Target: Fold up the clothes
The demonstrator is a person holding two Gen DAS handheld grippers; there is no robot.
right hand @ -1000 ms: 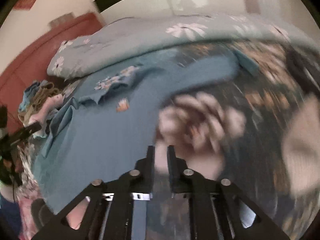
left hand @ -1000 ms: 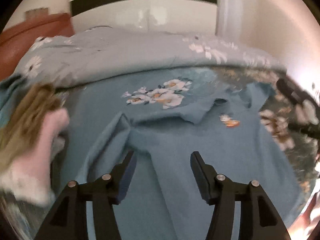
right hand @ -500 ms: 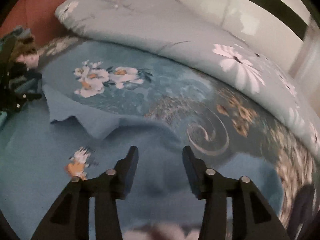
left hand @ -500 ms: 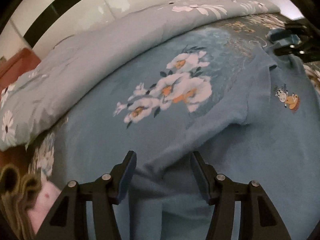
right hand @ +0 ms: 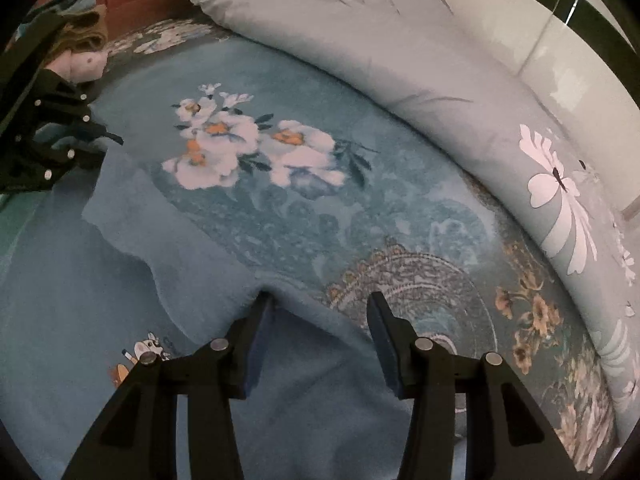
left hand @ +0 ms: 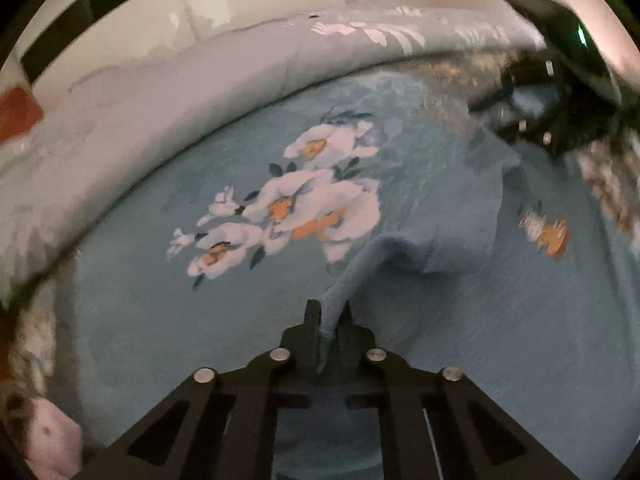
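A blue shirt [left hand: 500, 300] with a small cartoon print [left hand: 546, 230] lies spread on a flowered bedsheet. My left gripper [left hand: 329, 312] is shut on a pinched fold of the shirt's upper edge, which rises in a ridge from the fingers. In the right wrist view the shirt [right hand: 120, 280] fills the lower left, its print [right hand: 140, 354] near my fingers. My right gripper [right hand: 320, 304] is open, its fingers straddling the shirt's edge. The right gripper also shows in the left wrist view [left hand: 532, 120] at the upper right; the left gripper shows at the left of the right wrist view [right hand: 60, 136].
The bedsheet [right hand: 256, 148] has a large white flower print. A rolled grey-blue floral quilt [right hand: 400, 60] lies along the far side by a white wall. A heap of other clothes [right hand: 80, 40] sits at the bed's corner by the red-brown headboard.
My left gripper has closed on the shirt's edge and pinched up a fold. My right gripper stays open and has settled lower over the shirt's edge.
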